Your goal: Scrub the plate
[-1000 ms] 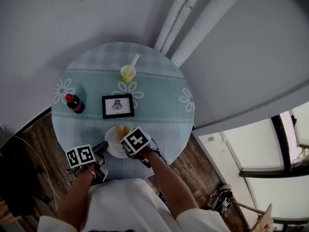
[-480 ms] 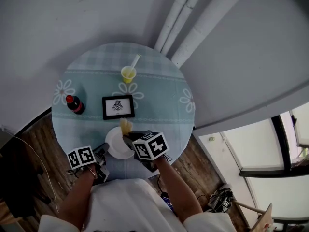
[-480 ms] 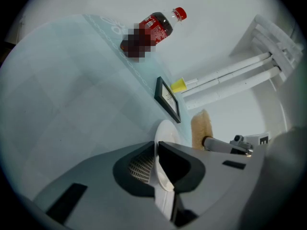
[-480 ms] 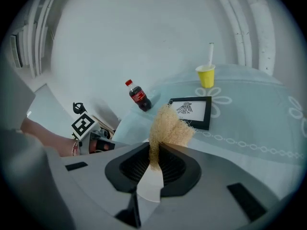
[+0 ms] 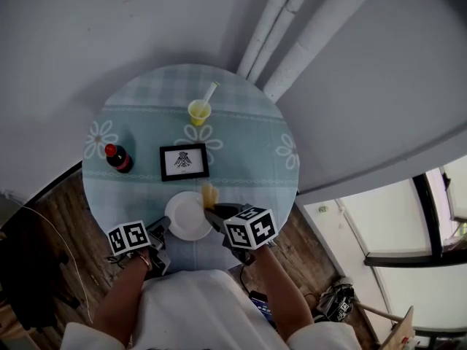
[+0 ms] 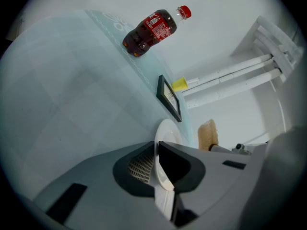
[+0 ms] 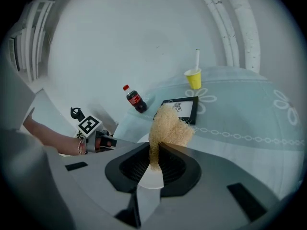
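A white plate (image 5: 187, 216) lies on the near part of the round table. My left gripper (image 5: 163, 227) is shut on its near left rim; in the left gripper view the rim (image 6: 166, 132) runs straight between the two closed jaws. My right gripper (image 5: 216, 211) is shut on a tan fibrous scrubber (image 5: 210, 195), held above the table just off the plate's right edge. In the right gripper view the scrubber (image 7: 169, 127) sticks up out of the jaws, and the left gripper's marker cube (image 7: 88, 125) shows at the left.
A cola bottle (image 5: 117, 157), a black picture frame (image 5: 184, 161) and a yellow cup with a straw (image 5: 198, 111) stand farther back on the pale blue tablecloth (image 5: 248, 159). White pipes (image 5: 292, 20) run along the wall behind. The table's near edge lies just below both grippers.
The right gripper has lifted off the plate and moved right with the scrubber still in it. The plate now lies uncovered. The left gripper has kept its place on the rim.
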`<state>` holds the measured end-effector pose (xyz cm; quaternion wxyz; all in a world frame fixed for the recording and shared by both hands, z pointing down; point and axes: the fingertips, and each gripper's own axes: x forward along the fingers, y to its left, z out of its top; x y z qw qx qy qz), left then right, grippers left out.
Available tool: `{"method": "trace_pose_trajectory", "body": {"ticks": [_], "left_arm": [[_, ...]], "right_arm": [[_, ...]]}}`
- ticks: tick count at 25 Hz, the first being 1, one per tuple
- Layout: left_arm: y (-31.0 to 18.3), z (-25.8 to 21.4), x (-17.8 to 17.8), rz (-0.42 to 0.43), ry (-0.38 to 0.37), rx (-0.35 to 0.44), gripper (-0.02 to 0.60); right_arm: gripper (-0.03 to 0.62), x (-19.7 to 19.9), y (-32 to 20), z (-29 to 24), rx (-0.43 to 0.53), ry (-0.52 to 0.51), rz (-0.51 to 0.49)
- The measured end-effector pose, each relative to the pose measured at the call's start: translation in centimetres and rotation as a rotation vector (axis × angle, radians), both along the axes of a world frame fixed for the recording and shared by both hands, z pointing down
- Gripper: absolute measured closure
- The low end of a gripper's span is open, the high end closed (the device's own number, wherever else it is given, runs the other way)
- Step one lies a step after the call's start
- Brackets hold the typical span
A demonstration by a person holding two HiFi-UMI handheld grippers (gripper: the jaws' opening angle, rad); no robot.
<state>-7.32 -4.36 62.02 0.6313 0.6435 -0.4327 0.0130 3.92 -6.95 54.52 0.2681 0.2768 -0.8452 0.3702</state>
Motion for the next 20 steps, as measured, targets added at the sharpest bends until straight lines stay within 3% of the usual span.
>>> {"method": "trace_pose_trajectory", "body": {"ticks": [7, 10, 13, 17, 20], "left_arm": [[-0.1, 0.0, -0.2, -0.025, -0.046, -0.010, 0.544], [-0.3, -0.5, 0.3, 0.031, -0.082, 0.030, 0.467], [-0.1, -0.7, -0.2, 0.033, -0.118, 0.037, 0.454], [-0.1, -0.8, -1.5, -0.047, -0.092, 0.001, 0.436], [-0.5, -2.5, -2.3, -0.069, -0.057, 0.037, 0.433]], "right_arm": [[0.530, -0.1, 0.8, -0.4, 0.006, -0.006, -0.009], [0.530, -0.2, 1.1, -0.4, 0.001, -0.015, -0.002], [0.530, -0.1, 1.3, -0.5, 0.005, -0.021, 0.003], [0.530, 1.0, 0.9, -0.7, 0.030, -0.005, 0.025], [0.530, 2.0, 0.5, -0.9, 0.034, -0.010, 0.063]]}}
